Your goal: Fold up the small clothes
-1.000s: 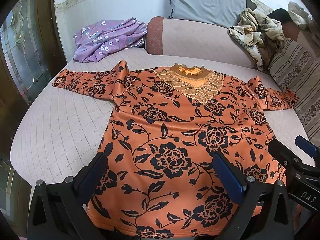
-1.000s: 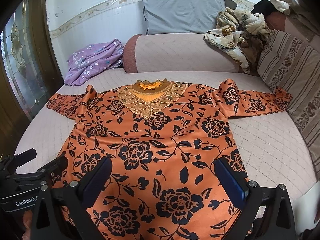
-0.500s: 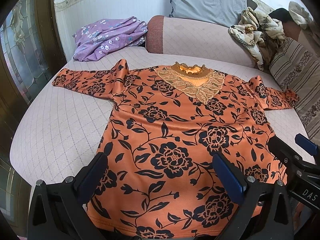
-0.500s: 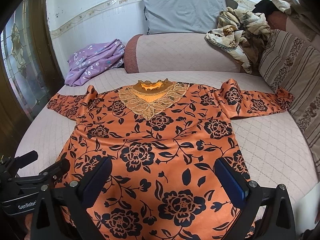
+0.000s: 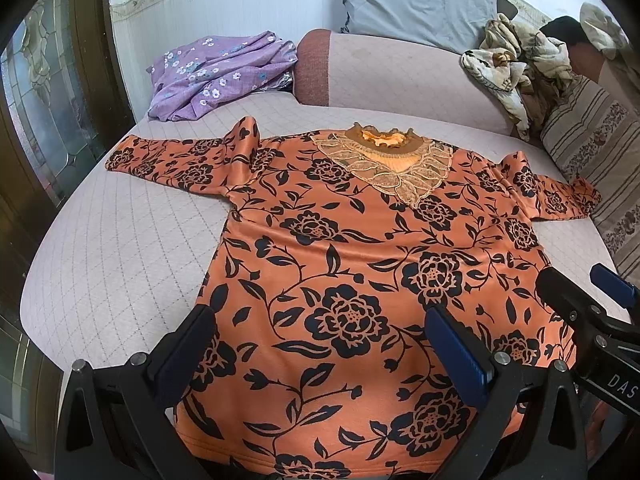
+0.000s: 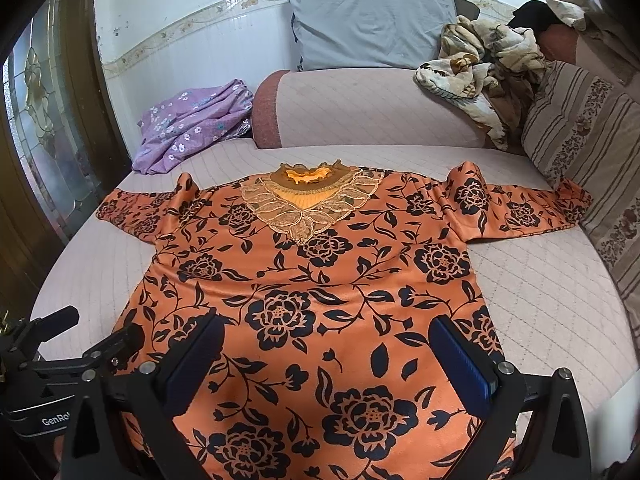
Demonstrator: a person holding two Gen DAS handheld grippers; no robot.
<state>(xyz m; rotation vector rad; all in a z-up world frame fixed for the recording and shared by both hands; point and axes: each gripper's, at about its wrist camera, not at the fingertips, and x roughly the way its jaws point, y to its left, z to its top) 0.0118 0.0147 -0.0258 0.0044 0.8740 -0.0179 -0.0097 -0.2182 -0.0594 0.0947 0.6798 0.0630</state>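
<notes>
An orange top with black flowers and a lace collar point(image 5: 352, 264) point(image 6: 320, 280) lies flat on the quilted bed, sleeves spread out, collar at the far end. My left gripper point(image 5: 320, 356) is open and empty above the hem's left half. My right gripper point(image 6: 332, 360) is open and empty above the hem's right half. Each gripper shows at the edge of the other's view: the right one point(image 5: 588, 308) and the left one point(image 6: 92, 348). Neither touches the cloth.
A purple flowered garment point(image 5: 216, 72) lies at the far left corner. A bolster point(image 6: 360, 108) and a grey pillow point(image 6: 372, 24) lie behind the top. A crumpled beige blanket point(image 6: 480, 64) and a striped cushion point(image 6: 580, 140) sit at the right. A wooden door point(image 5: 36, 100) stands left.
Both grippers have shifted very slightly; the top has not moved and both stay open.
</notes>
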